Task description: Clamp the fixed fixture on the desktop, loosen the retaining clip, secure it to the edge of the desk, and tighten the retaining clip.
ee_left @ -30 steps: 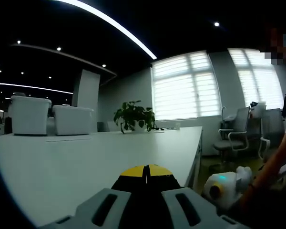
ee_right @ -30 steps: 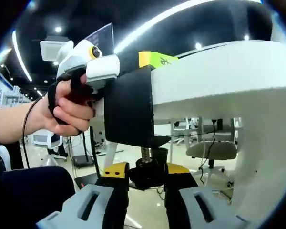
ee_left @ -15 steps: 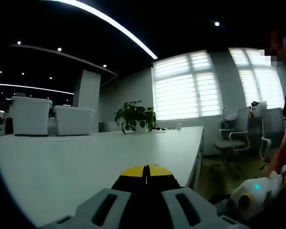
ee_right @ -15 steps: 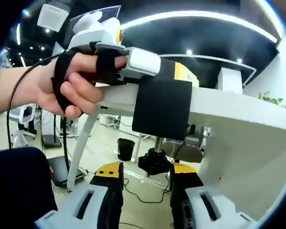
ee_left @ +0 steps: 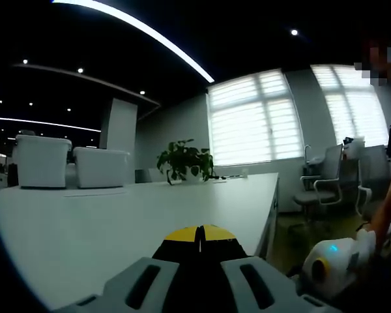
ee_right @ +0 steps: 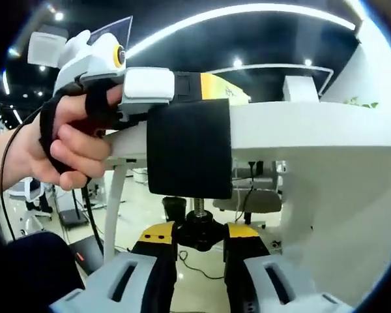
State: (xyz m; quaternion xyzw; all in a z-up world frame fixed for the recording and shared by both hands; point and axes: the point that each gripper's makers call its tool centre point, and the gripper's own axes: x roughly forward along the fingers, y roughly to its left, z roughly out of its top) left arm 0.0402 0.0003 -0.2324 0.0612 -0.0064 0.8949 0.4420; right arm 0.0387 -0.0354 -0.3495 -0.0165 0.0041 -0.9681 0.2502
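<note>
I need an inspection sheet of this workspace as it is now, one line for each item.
Surface: white desk, top bare near its edge.
Job's things: black clamp sits over the desk edge; its screw knob hangs below.
Clutter: two white bins and a plant at the far end.
Grippers: left tongs shut on the clamp's top; right tongs flank the knob.
Cables: thin black cord at the wrist of the hand.
Surroundings: office chairs, bright windows.
</note>
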